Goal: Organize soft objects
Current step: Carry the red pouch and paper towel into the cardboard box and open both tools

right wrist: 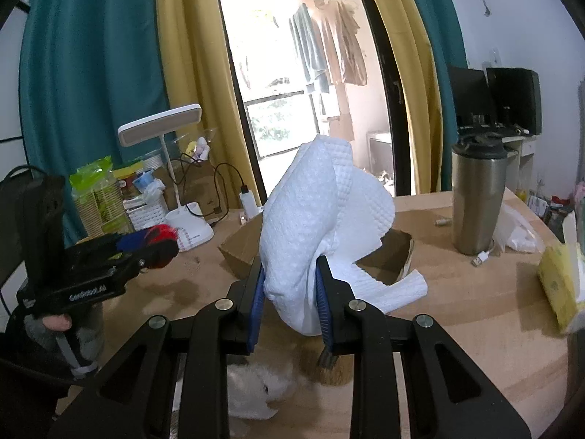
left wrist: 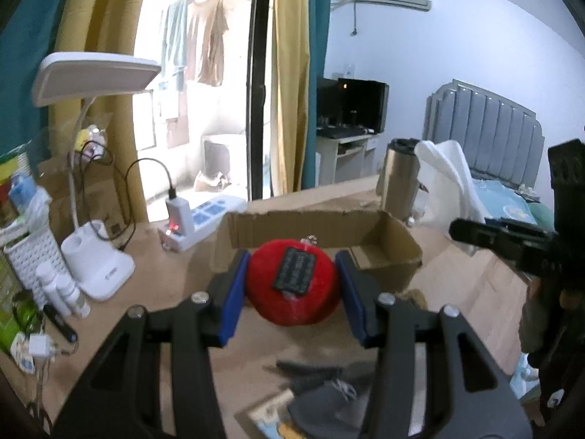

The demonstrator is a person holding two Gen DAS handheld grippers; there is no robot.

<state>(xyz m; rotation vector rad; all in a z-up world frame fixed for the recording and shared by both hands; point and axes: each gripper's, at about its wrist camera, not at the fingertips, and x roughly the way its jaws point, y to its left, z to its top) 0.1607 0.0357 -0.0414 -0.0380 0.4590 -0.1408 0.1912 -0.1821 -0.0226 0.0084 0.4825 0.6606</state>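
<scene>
My left gripper is shut on a round red plush toy with a dark label, held above the wooden table just in front of an open cardboard box. In the right wrist view the same gripper shows at the left, the red plush between its blue pads. My right gripper is shut on a white waffle-textured cloth that stands up and hides much of the cardboard box behind it. A white fluffy item and a brown one lie on the table below the right gripper.
A white desk lamp, a charger and power strip, small bottles and packets crowd the left of the table. A steel tumbler stands right of the box, with a plastic bag and a yellow packet beyond. Grey cloth lies under the left gripper.
</scene>
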